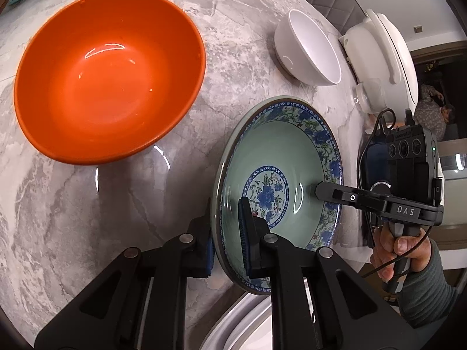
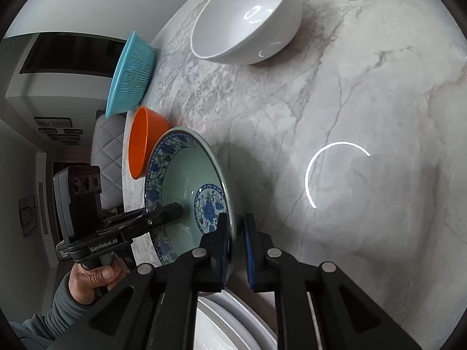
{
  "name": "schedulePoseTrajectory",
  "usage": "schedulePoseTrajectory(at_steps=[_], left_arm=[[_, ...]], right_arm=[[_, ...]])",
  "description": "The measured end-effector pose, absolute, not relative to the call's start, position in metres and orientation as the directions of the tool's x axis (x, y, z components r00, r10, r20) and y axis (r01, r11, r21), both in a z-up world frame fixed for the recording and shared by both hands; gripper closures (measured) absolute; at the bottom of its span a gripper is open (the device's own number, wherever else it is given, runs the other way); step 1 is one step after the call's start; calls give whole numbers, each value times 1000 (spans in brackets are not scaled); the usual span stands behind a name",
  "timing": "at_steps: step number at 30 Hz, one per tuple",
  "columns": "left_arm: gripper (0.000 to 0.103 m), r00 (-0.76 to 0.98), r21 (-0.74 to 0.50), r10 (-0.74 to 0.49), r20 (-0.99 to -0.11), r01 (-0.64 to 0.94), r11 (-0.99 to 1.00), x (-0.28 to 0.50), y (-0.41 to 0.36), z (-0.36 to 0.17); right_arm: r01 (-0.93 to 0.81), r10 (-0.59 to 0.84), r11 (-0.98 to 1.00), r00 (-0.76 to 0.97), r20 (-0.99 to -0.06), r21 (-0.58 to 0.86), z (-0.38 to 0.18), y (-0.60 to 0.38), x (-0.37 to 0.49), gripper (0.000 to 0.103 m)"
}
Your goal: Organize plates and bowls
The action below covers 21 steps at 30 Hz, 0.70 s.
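Both sets of jaws are clamping the rim of the same blue-patterned bowl (image 1: 280, 180), one on each side. The left gripper (image 1: 226, 242) is pinching the near-left edge, with one blue pad inside the pale green well and the other outside against the wall. The right gripper (image 2: 236, 248) is doing the same on the opposite edge, its jaws closing over the thin rim. Two grips on opposite sides are probably being used because the bowl is wide and shallow; a single pinch on a slick glazed rim would likely let it swing or slip.

The bowl is sitting at the near edge of the marble table (image 1: 116, 204), and whether its foot is touching the surface or just clear of it cannot be told. Directly below it, at the table's edge, a stack of white plates (image 2: 233, 320) is lying, which looks like a possible spot for setting it down.

Further out, the orange bowl (image 1: 108, 75) is standing upright just beside the patterned one, while the white bowl (image 1: 309, 46) is resting well apart toward the far side, next to a white lidded pot (image 1: 382, 58). A teal colander (image 2: 131, 73) is sitting at the far table edge. Each hand (image 1: 400, 250) is gripping a handle from below.
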<state>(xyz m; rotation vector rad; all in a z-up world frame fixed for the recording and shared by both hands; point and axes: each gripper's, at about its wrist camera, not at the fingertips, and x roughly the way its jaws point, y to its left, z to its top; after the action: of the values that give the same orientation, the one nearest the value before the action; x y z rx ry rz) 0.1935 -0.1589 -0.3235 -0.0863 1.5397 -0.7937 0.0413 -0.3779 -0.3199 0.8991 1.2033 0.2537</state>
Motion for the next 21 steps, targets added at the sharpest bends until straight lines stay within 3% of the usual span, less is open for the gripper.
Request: schedulePoseTrajectory(at_steps=[10,21], left_arm=[[91,-140,-531,-521,-842,389,753,187,-133,-286],[91,-48,-514,-525,-850,301,803,166,-20,-256]], right_arm=[[270,615,637,388,-687,722,-291,-371,42,91],[176,665,658,320,-675,732,-269,-287,50,91]])
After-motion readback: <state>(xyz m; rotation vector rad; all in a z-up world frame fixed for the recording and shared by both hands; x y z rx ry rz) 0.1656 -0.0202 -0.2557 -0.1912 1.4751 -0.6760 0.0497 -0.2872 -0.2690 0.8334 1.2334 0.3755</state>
